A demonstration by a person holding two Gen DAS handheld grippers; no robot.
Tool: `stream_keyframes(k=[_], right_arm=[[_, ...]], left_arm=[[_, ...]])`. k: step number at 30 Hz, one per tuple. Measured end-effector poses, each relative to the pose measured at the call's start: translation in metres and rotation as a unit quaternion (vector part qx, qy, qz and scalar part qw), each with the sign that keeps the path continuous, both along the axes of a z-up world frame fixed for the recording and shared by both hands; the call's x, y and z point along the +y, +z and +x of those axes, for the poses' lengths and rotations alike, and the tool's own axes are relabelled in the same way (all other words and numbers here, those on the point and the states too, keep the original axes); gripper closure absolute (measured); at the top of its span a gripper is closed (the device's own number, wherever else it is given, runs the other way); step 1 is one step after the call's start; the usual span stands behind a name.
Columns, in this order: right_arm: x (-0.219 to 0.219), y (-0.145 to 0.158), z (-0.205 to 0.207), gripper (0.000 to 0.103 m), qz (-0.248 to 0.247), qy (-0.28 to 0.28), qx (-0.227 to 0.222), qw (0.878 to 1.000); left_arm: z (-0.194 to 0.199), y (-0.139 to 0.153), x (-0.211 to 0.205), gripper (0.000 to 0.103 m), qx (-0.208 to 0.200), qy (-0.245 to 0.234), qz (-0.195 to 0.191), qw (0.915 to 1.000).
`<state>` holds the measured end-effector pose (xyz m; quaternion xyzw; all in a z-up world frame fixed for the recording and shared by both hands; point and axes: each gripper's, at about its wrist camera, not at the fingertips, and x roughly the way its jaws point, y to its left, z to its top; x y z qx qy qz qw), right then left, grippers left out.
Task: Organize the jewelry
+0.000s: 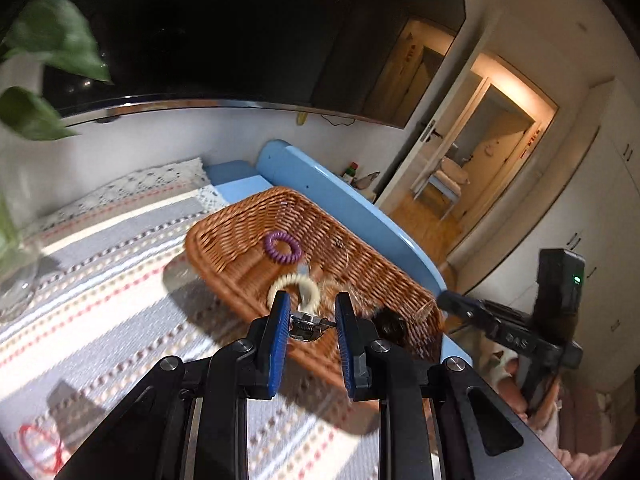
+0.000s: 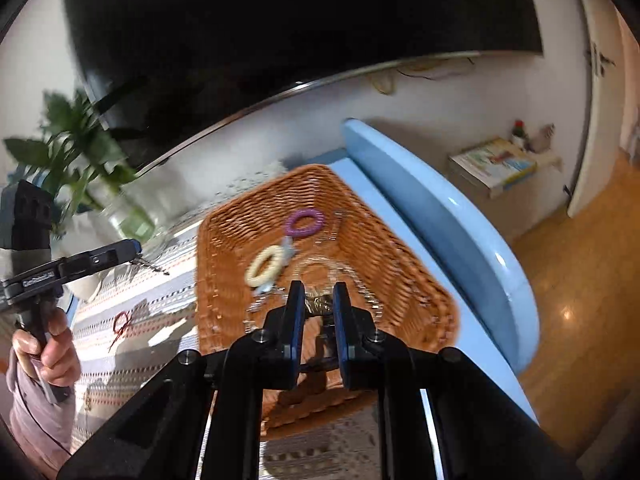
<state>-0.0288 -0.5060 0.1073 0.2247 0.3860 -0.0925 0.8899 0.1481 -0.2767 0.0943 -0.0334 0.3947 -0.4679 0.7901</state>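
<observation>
In front of us our right gripper (image 2: 317,304) hangs over the near part of a brown woven wicker basket (image 2: 408,280), with its two blue-padded fingers (image 2: 297,316) a little apart and something small and blurred between them; we cannot tell if it is held. Inside the basket lie a purple spiral hair ring (image 2: 305,222) and, nearer to us, a cream spiral hair ring (image 2: 264,266), apart from each other. The basket stands on a striped woven cloth (image 2: 160,308), where a thin red string (image 2: 122,324) lies to the left. At the far left our left gripper (image 2: 132,250) is held by a hand (image 2: 48,350), beside a green plant in a glass vase (image 2: 132,216).
</observation>
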Motion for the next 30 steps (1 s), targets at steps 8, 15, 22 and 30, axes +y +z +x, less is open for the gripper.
stream_keyframes(k=[8, 15, 22, 30], right_arm=[[-0.019, -0.018, 0.004, 0.087, -0.013, -0.026, 0.031, 0.999], [-0.005, -0.022, 0.011, 0.084, -0.037, -0.013, 0.047, 0.998], [0.006, -0.017, 0.007, 0.051, -0.025, -0.004, 0.032, 0.999], [0.045, 0.008, 0.001, 0.051, -0.045, 0.036, 0.006, 0.998]], left_arm=[[0.046, -0.028, -0.040, 0.080, 0.029, 0.019, 0.007, 0.9994], [0.056, -0.047, -0.052, 0.065, 0.020, 0.046, 0.049, 0.9976], [0.049, -0.037, -0.030, 0.054, 0.048, 0.043, 0.029, 0.9975], [0.004, -0.005, 0.031, 0.054, 0.014, 0.042, 0.040, 0.9982]])
